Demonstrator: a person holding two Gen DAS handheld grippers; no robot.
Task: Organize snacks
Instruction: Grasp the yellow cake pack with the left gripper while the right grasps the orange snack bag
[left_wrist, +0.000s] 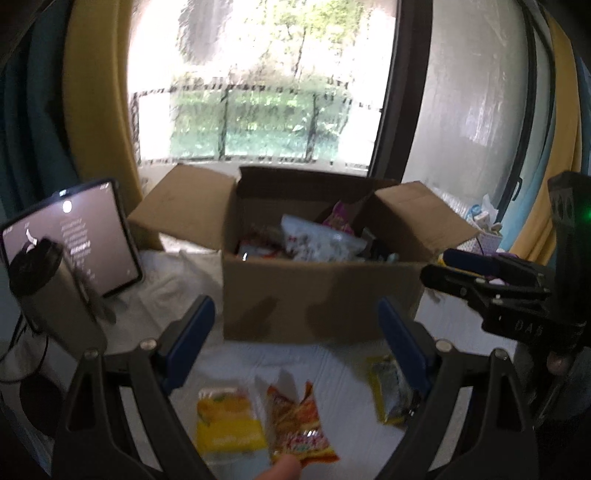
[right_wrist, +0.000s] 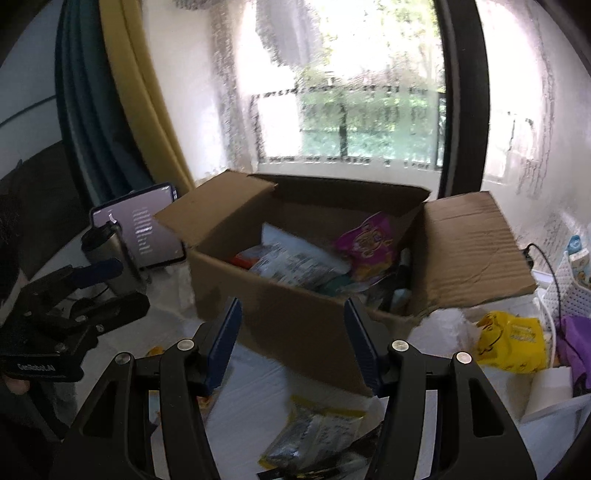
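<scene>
Both claws, left (left_wrist: 295, 345) and right (right_wrist: 293, 341), spread empty before an open box (left_wrist: 317, 295); packets (left_wrist: 299, 424) lie near, tablet (left_wrist: 74, 240) and flask (left_wrist: 55, 295) left.

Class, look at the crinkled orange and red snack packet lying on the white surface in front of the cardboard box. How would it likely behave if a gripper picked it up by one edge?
The crinkled orange and red snack packet looks like thin creased film, so it would probably flop and crumple. It lies flat, so likely light. Its glossy surface might slip between fingers.
</scene>
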